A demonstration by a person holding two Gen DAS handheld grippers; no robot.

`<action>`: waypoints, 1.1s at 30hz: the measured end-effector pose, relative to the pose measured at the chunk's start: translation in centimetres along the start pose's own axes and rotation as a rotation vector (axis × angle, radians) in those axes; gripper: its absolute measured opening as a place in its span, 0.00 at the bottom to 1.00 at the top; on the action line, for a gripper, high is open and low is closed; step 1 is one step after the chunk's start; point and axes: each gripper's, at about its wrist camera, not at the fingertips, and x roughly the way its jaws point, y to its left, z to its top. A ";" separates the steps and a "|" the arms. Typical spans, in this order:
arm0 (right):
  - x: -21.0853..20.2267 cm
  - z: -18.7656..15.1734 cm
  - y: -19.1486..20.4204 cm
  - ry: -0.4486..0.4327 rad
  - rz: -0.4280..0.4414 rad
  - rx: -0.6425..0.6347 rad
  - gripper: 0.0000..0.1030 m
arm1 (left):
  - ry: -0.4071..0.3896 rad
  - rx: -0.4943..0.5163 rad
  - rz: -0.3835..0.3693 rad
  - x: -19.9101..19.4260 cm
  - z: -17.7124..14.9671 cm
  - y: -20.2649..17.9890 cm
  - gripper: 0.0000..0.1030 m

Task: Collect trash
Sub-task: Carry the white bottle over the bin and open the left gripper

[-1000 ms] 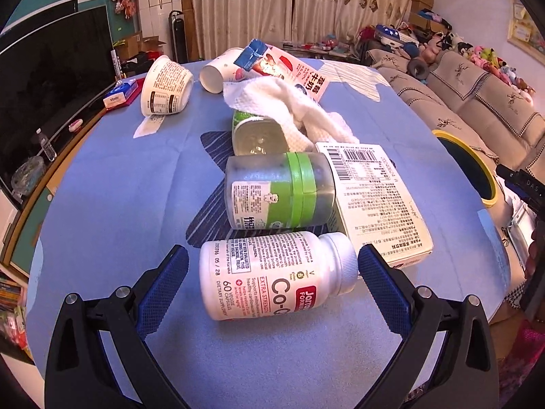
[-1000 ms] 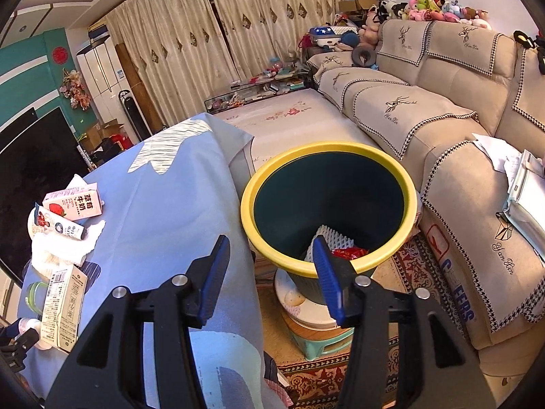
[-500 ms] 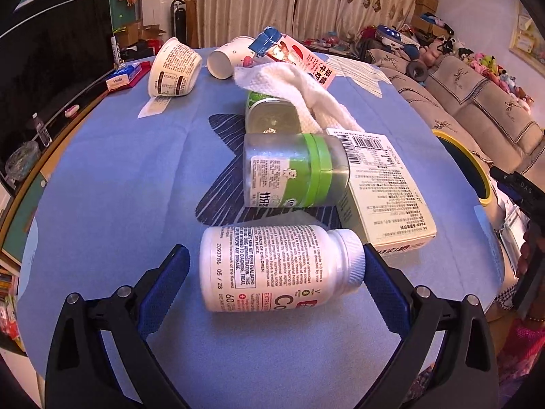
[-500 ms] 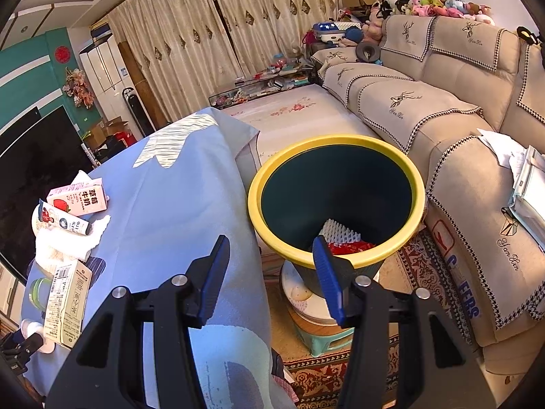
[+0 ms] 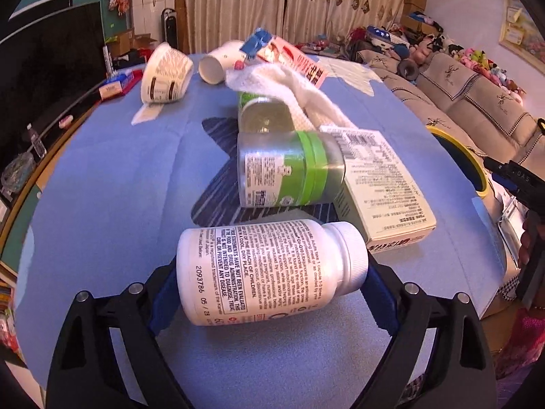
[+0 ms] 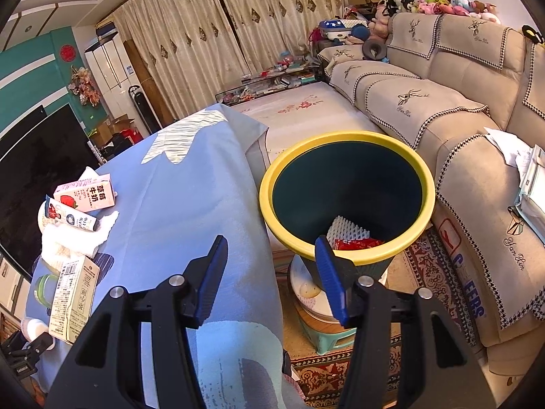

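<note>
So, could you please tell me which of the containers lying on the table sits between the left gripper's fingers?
The white supplement bottle with the white cap, held by the left gripper. The green-banded jar and green-lidded jar lie farther off.

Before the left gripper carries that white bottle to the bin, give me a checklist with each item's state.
1. White bottle between the left gripper pads, held end to end: ok.
2. Bottle clear of the cloth: cannot tell; it seems raised.
3. Bottle cap on: ok.
4. Green-lidded jar and cream box apart from the bottle: ok.
5. Yellow-rimmed bin open, with room above the red wrapper: ok.
6. Right gripper open, empty, fingers near the bin rim, may obstruct: not ok.
</note>
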 end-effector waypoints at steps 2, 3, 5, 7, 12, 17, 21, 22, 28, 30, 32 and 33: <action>-0.2 0.0 -0.2 -0.006 -0.001 0.005 0.50 | -0.019 0.011 -0.004 -0.9 0.4 -0.1 0.86; -0.3 0.1 -0.3 -0.010 -0.005 0.007 0.50 | -0.028 0.015 -0.010 -1.4 0.7 -0.2 0.86; -0.4 0.1 -0.7 -0.015 -0.017 0.011 0.50 | -0.049 0.031 -0.019 -2.2 1.6 -0.8 0.86; -0.6 0.1 -1.3 -0.024 -0.046 0.017 0.50 | -0.063 0.054 -0.032 -2.5 2.8 -1.7 0.86; -1.1 0.1 -3.2 -0.045 -0.110 0.037 0.50 | -0.087 0.142 -0.111 -1.7 6.7 -6.1 0.86; -1.9 0.1 -5.7 -0.076 -0.183 0.071 0.49 | -0.103 0.266 -0.236 -0.1 11.3 -13.7 0.86; -2.5 0.1 -8.2 -0.095 -0.231 0.108 0.50 | -0.086 0.356 -0.330 2.3 14.7 -20.7 0.86; -2.5 0.1 -8.8 -0.095 -0.236 0.117 0.50 | -0.072 0.375 -0.356 3.3 15.4 -22.5 0.86; -2.2 -0.5 -12.1 -0.074 -0.248 0.175 0.50 | 0.068 0.432 -0.436 10.0 18.0 -31.8 0.86; -2.0 -0.6 -13.0 -0.065 -0.251 0.185 0.50 | 0.101 0.446 -0.441 12.0 18.1 -34.2 0.86; -1.9 -0.6 -13.8 -0.064 -0.248 0.195 0.50 | 0.112 0.470 -0.422 14.0 18.2 -36.3 0.86; -1.9 -0.7 -14.0 -0.066 -0.247 0.200 0.50 | 0.119 0.480 -0.418 14.7 18.2 -37.2 0.86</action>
